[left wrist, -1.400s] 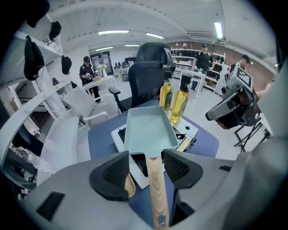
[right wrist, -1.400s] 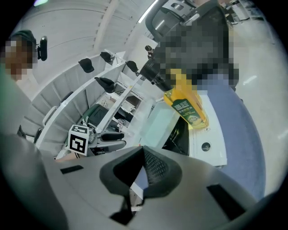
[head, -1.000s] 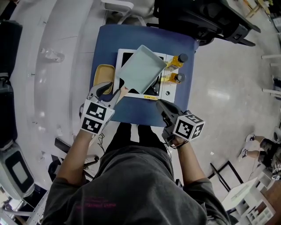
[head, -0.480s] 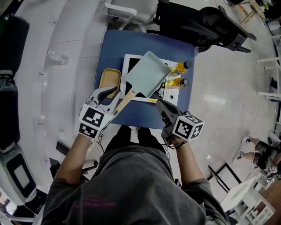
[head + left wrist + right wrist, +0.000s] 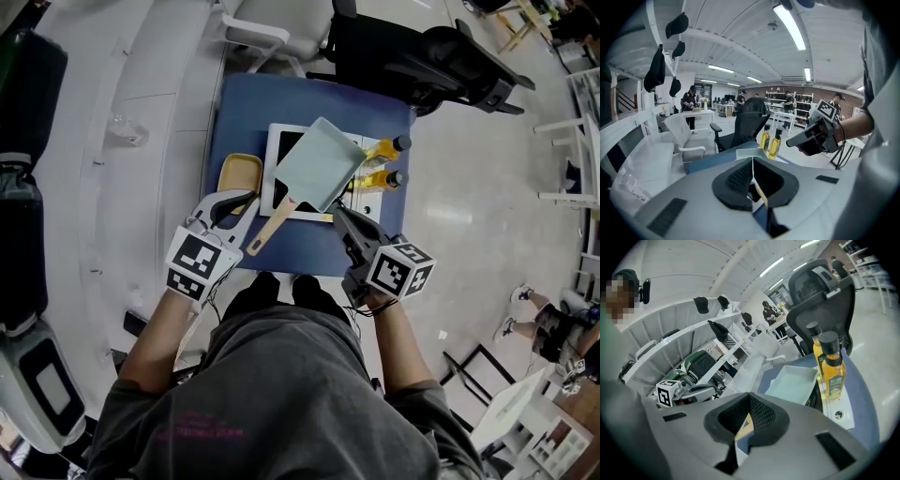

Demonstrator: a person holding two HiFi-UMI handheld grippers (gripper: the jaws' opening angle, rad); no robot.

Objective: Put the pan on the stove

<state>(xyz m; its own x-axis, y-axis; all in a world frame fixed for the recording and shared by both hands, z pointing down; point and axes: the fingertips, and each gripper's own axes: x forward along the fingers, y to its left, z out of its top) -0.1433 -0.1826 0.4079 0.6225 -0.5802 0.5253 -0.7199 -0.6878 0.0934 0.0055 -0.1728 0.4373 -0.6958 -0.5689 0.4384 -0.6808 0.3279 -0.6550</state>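
Left jaws: your left gripper [image 5: 752, 168] has just been closing and its jaws now meet, with nothing between them.
Right jaws: your right gripper [image 5: 749, 401] also has its jaws together and empty.
Handle: the pan's wooden handle [image 5: 272, 225] points back toward you between the two grippers, close to both but touching neither.
Pan: the pale square pan [image 5: 319, 164] sits on the stove [image 5: 281, 145], turned cornerwise, covering most of the dark cooking plate.
Stove: it stands on the blue bench [image 5: 253, 94].
Around: a yellow dish [image 5: 239, 173] lies just left of the stove, and two oil bottles [image 5: 380, 150] stand at its right edge.
Done: by the look of it, the pan is placed and you have let go.
Left: nothing but drawing your hands clear, unless you want the pan squared up.
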